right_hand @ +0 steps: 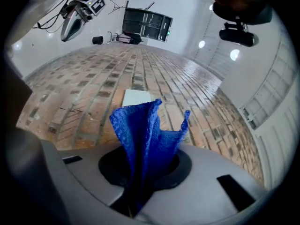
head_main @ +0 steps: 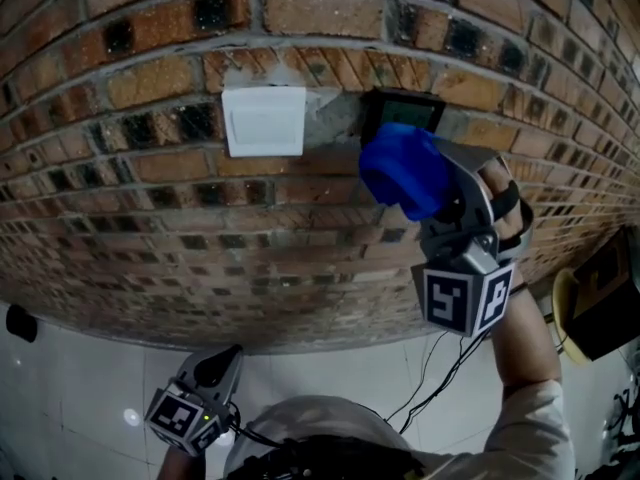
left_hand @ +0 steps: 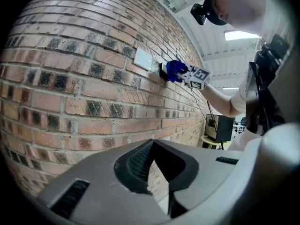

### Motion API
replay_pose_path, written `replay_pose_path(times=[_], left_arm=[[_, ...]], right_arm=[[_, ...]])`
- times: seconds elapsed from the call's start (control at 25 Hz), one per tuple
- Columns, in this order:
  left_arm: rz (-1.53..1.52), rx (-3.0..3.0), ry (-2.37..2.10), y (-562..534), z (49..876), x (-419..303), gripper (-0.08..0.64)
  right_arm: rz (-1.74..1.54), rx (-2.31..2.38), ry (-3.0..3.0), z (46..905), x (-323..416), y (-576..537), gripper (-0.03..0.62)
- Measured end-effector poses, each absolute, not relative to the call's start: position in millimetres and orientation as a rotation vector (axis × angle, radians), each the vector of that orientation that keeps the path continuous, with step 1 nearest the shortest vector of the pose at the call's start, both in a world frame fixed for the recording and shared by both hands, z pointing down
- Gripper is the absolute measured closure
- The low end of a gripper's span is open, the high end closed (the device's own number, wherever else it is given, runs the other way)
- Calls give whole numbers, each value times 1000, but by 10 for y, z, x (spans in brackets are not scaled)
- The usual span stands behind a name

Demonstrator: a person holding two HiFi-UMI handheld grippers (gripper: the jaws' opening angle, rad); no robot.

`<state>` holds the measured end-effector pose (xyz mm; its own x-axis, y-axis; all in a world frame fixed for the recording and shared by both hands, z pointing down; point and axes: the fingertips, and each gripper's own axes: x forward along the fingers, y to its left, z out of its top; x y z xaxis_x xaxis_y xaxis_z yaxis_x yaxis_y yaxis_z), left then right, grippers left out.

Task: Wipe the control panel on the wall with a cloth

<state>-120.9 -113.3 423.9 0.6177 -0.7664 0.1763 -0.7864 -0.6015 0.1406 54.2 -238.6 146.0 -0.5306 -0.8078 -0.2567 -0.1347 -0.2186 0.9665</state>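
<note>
The small dark rectangular control panel point(head_main: 402, 108) is mounted on the red brick wall point(head_main: 150, 188), upper right of ctr in the head view. A white square switch plate point(head_main: 263, 121) sits just beside it toward the frame's left. The right gripper point(head_main: 432, 196) is held up at the panel, jaws clamped tight on a blue woven cloth point(head_main: 400, 168). In the right gripper view the cloth is seen pinched in the seam between the jaws, w/ two loose folds standing up toward the bricks. The bunched cloth is laid over the panel's lower edge and seems to touch it (this is read mainly from the left gripper view, where blue meets black at the wall, upper ctr). The panel's top strip is uncovered.

The left gripper point(head_main: 222, 366) is held low at the bottom left of the head view, well apart from the panel. Its jaws are drawn together w/ nothing between them.

Progress, as a judgement: the cloth is in hand and at the panel, so pick-up and approach are done. Wiping is judged early-to-mid at most. No streak, dust line or sheen is made out, so wiped vs. unwiped area can't be told. Left to do, approx.: strokes across the full face incl. the exposed top, then the cloth taken off the wall.
</note>
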Motion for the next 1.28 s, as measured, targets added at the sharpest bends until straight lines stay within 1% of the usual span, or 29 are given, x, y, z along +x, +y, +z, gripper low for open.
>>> replay_pose_path(times=[0.16,0.32,0.76,0.96,1.08,1.16,1.28], left_arm=[[125,2629,-1293,-1127,4230,-1241,557],[117,2622,-1311,-1114,4248,-1282,557],[133,2620,-1310,-1107,4247,-1294,557],[146,2634,-1297,-1105,4233,-1248,557],[144,2634,-1291,-1100,4233,-1253,557],[144,2631,-1293,-1096,4241,-1265,557],[142,2623,-1294,-1093,4258,-1280,557]], right_arm=[[-1841,1183,-1523,1091,563,-2439,505],[-1816,1182,-1508,1105,559,-2572,505],[-1742,1090,-1553,1910,527,-2622,505],[-1663,1021,-1584,2389,524,-2753,505],[-1623,978,-1611,2531,530,-2794,505],[-1607,960,-1640,2467,517,-2734,505],[-1677,992,-1668,2067,454,-2508,505]])
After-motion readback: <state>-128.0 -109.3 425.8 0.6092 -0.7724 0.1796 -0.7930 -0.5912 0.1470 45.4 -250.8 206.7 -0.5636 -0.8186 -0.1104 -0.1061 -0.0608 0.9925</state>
